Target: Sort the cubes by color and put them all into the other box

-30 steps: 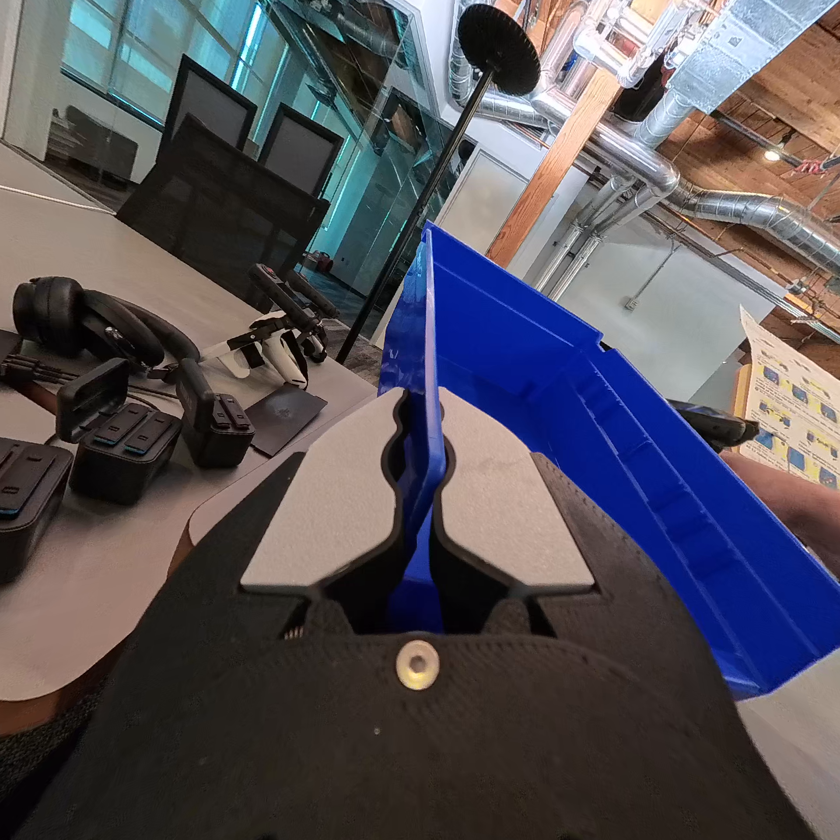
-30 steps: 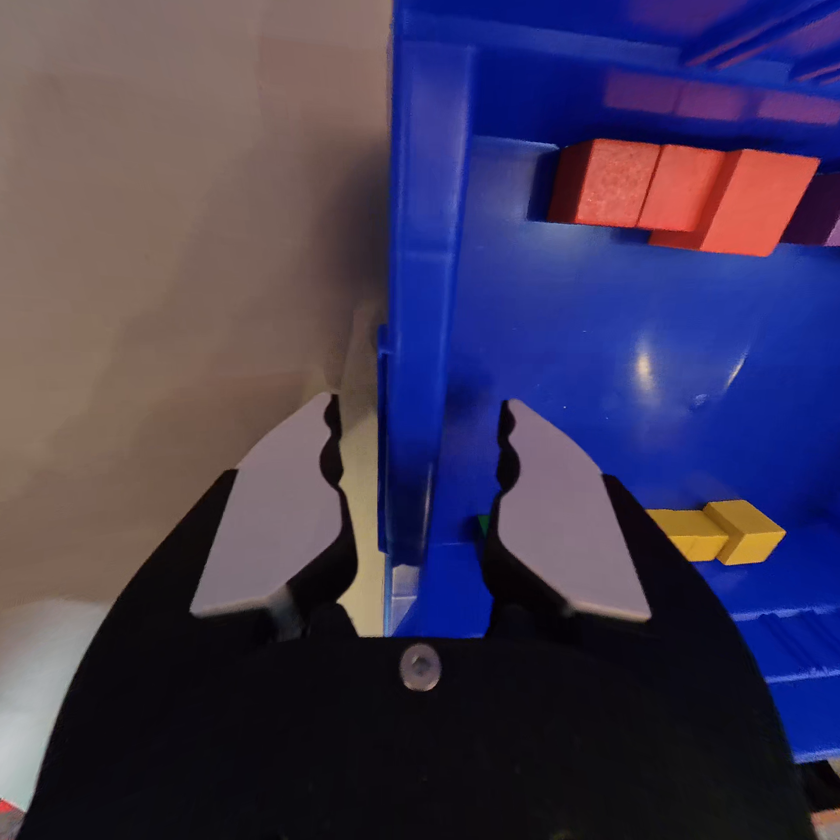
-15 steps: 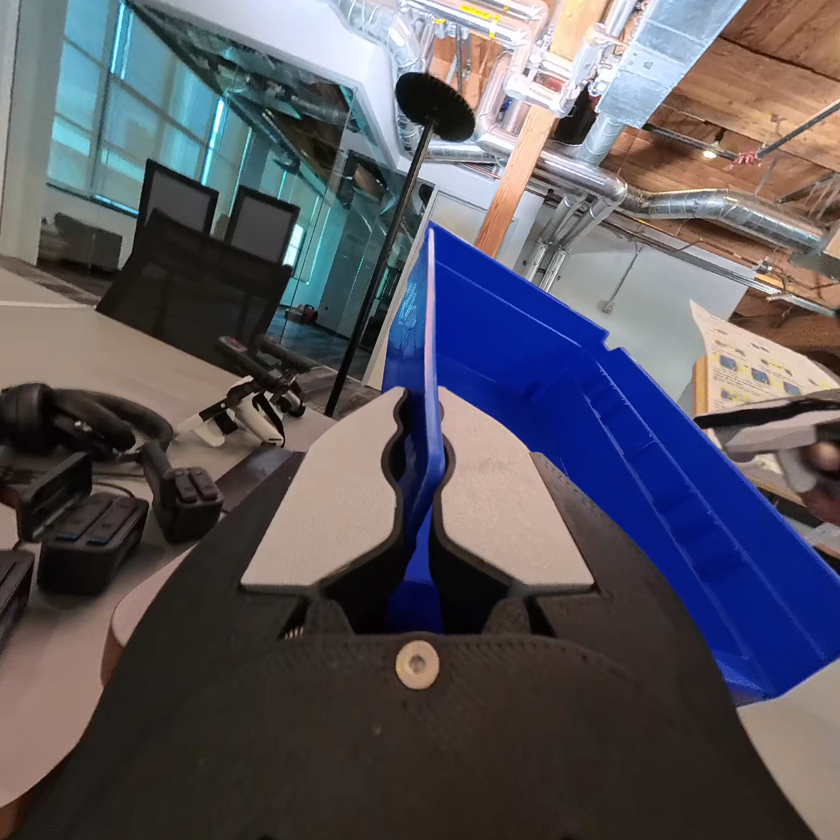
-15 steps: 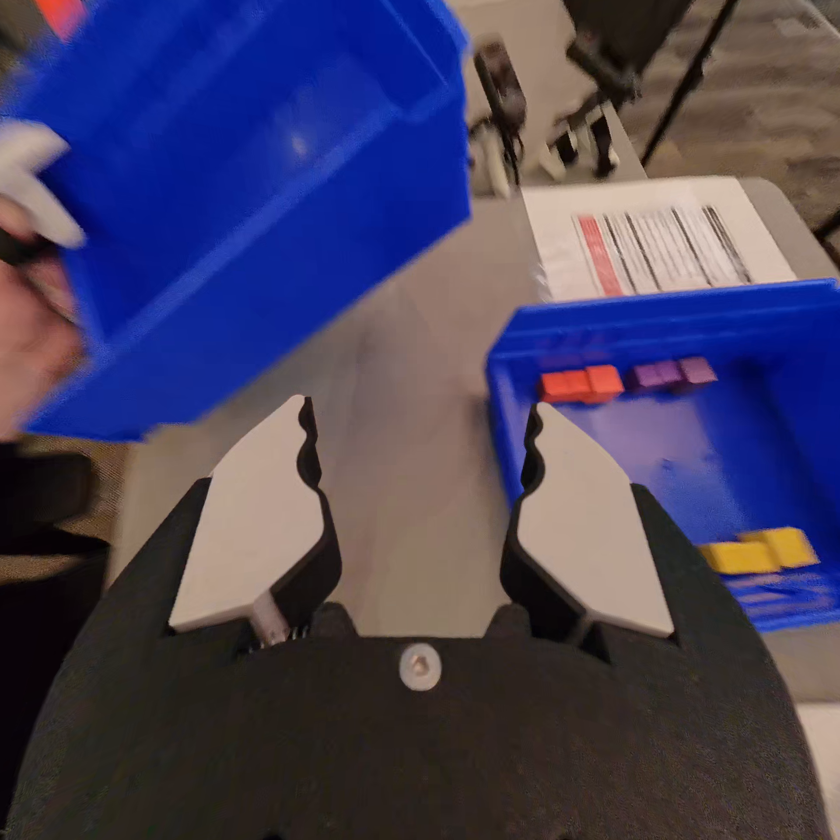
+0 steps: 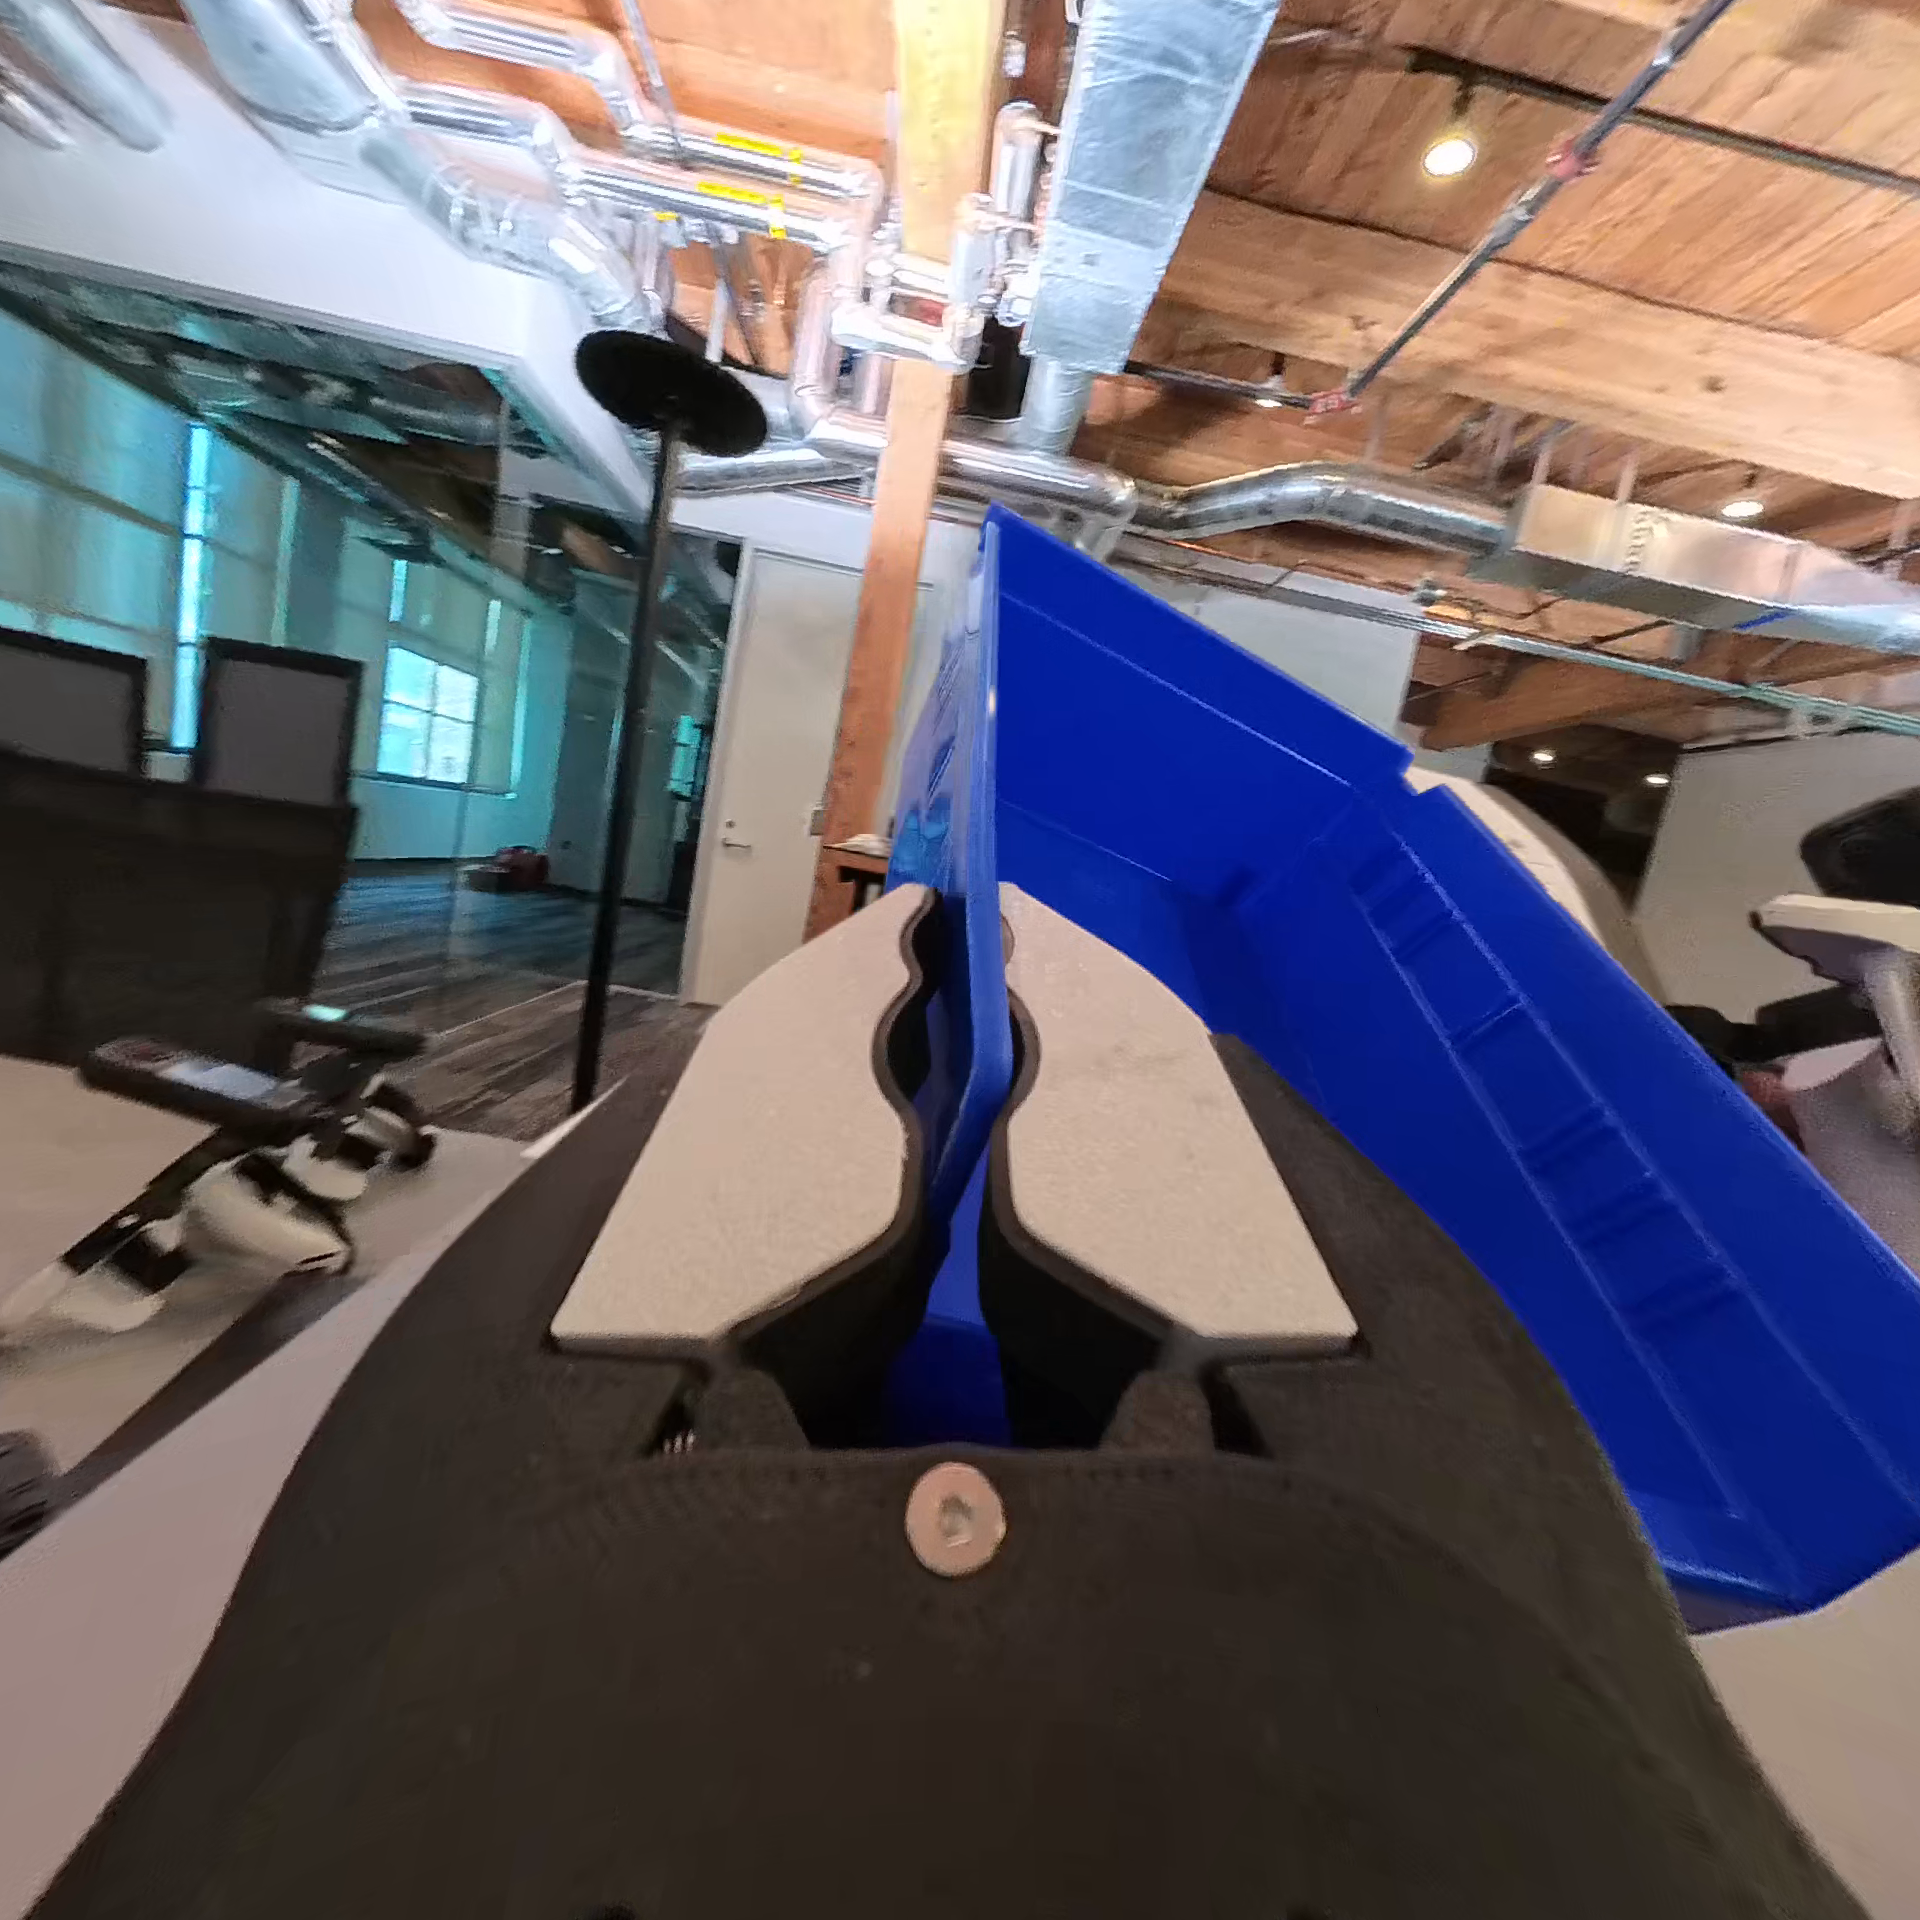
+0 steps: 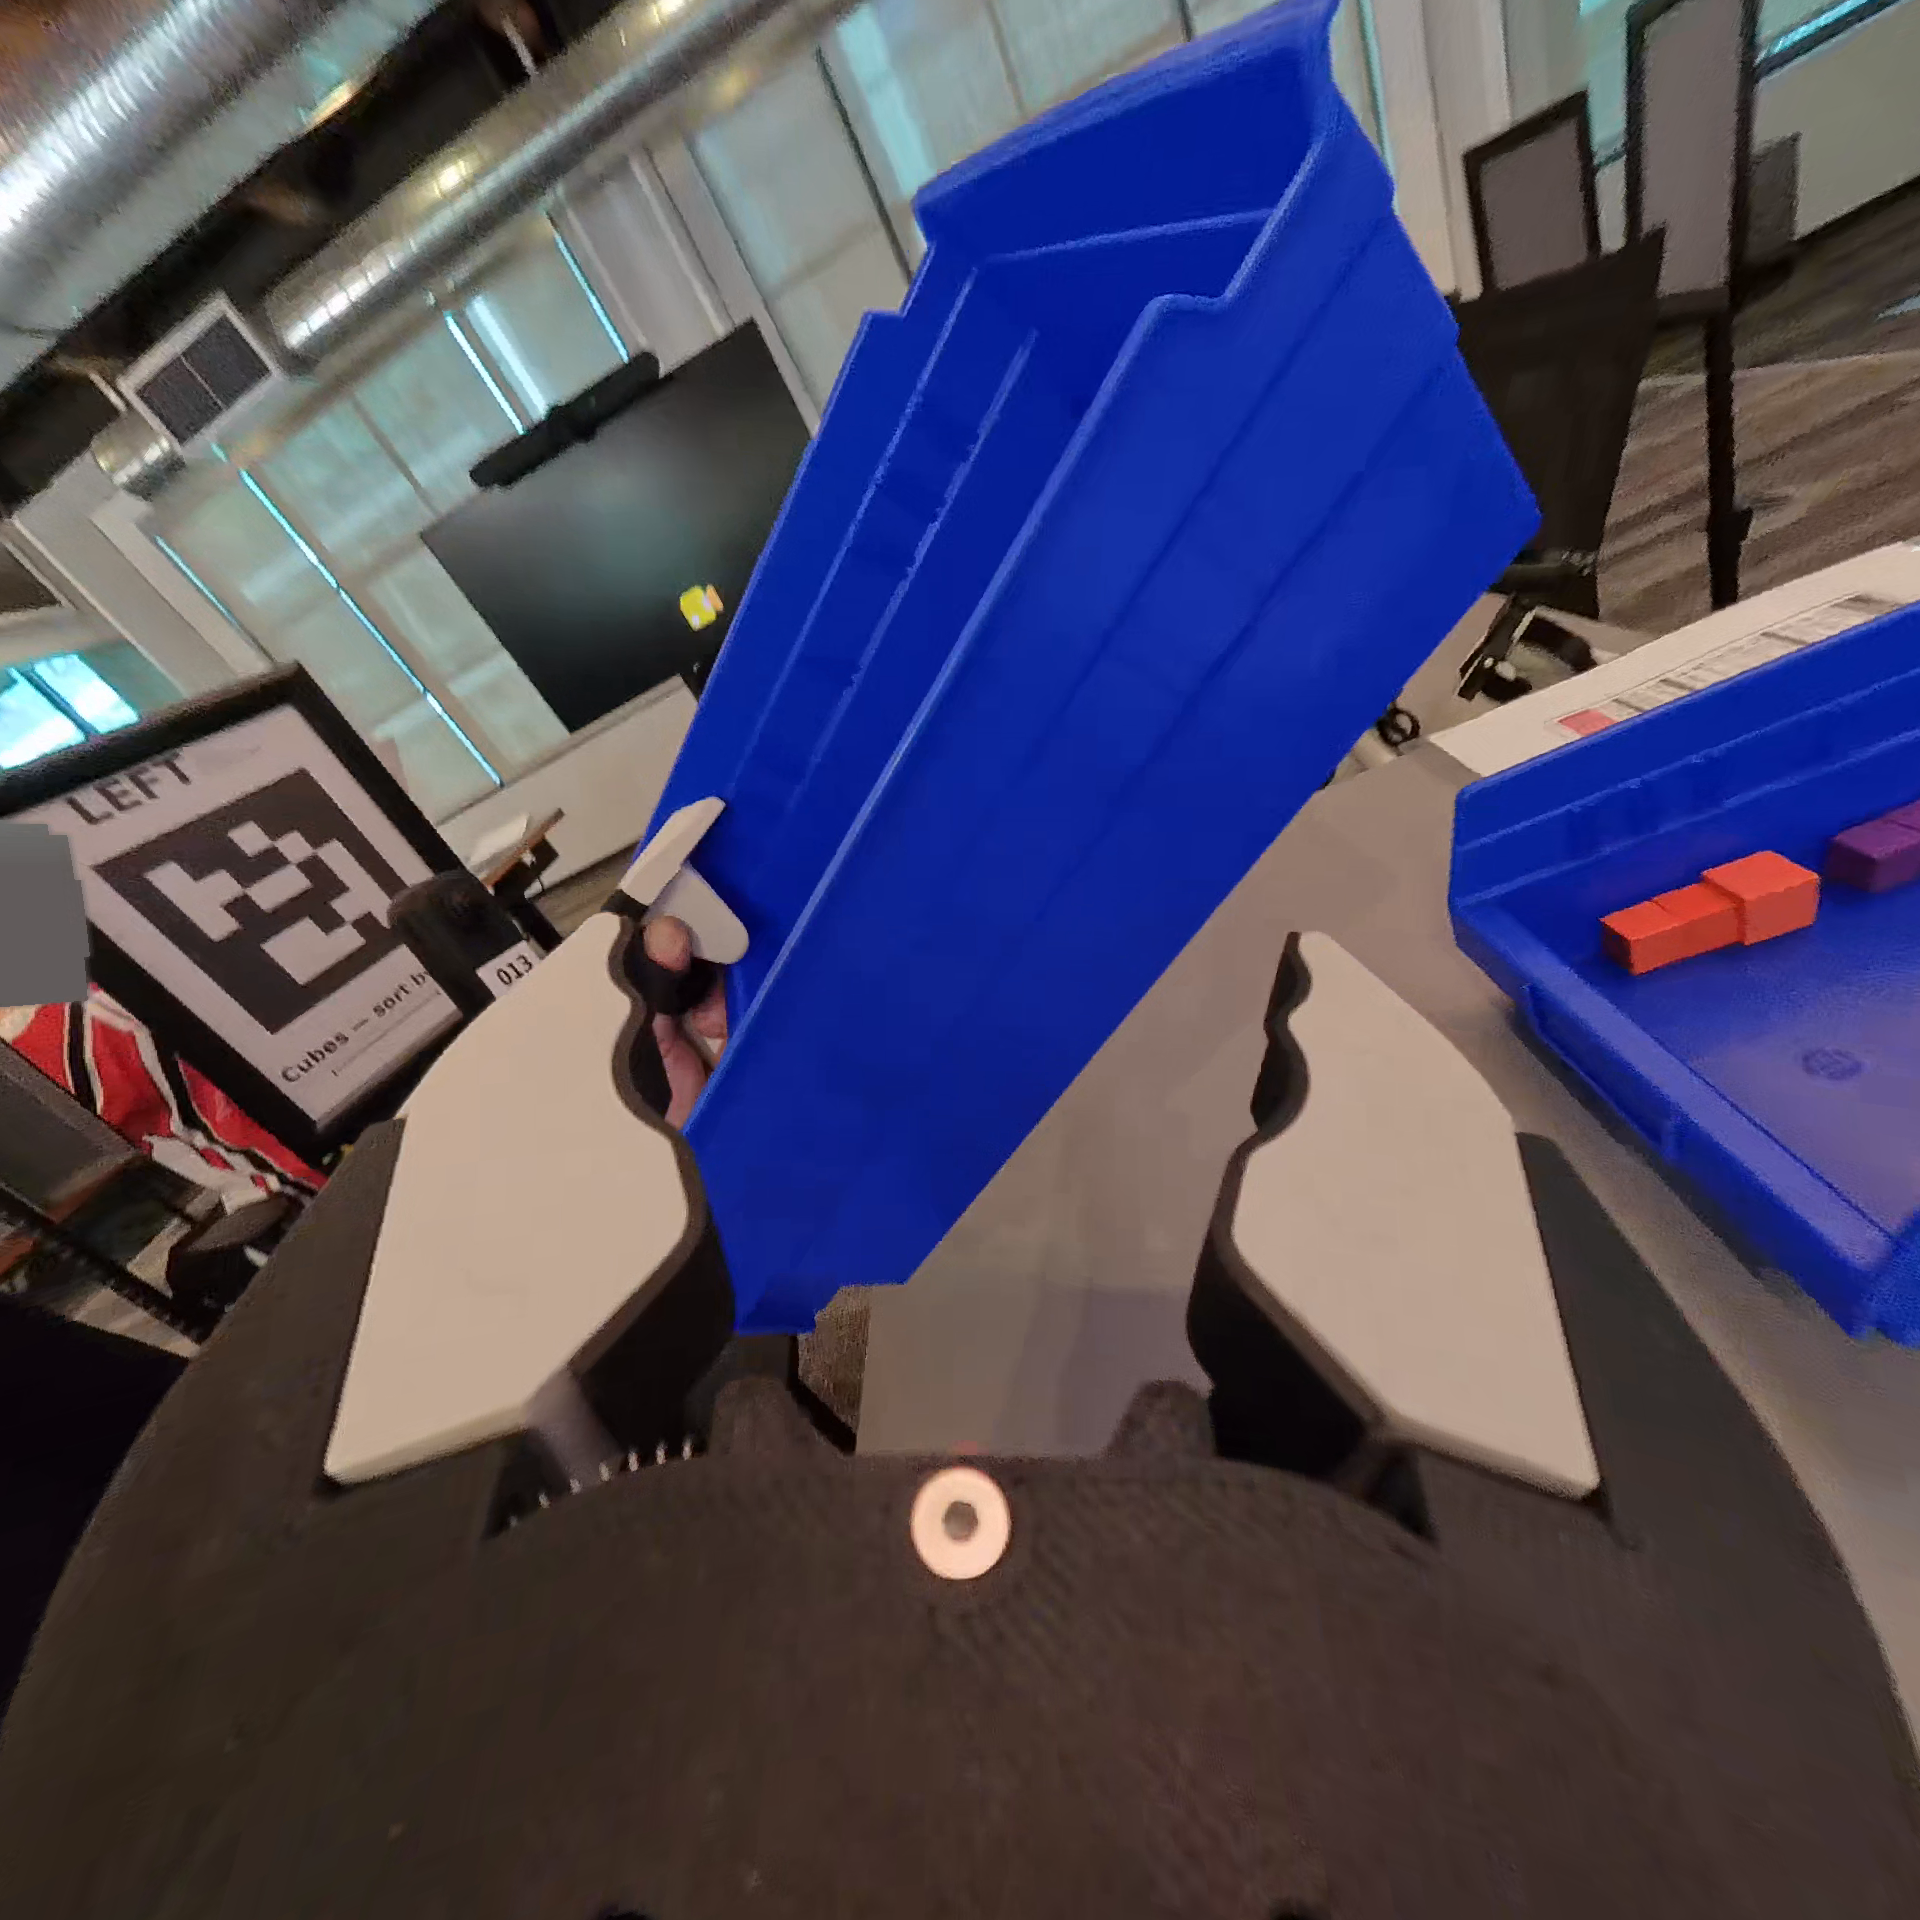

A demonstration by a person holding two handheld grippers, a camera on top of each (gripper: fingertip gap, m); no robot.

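Note:
My left gripper (image 5: 964, 925) is shut on the side wall of an empty blue box (image 5: 1403, 1039) and holds it tilted up in the air. In the right wrist view that box (image 6: 1091, 644) hangs above the table, with the left gripper's fingers (image 6: 681, 883) clamped on its rim. My right gripper (image 6: 961, 987) is open and empty, below the lifted box. A second blue box (image 6: 1704, 1081) rests on the table at the right, holding red cubes (image 6: 1714, 909) in a row and purple cubes (image 6: 1881, 852) beside them.
A grey table (image 6: 1143, 1195) lies under both boxes. A printed sheet (image 6: 1714, 665) lies behind the second box. A marker board (image 6: 249, 914) and a person's red striped sleeve (image 6: 156, 1091) are at the left. A black stand (image 5: 634, 727) and small devices (image 5: 229, 1143) are beyond the table. Tip to tip, the grippers are about 25 cm apart.
My left gripper has lifted and tilted the empty box higher. My right gripper has let go of the second box's wall, drawn back and swung up toward the lifted box.

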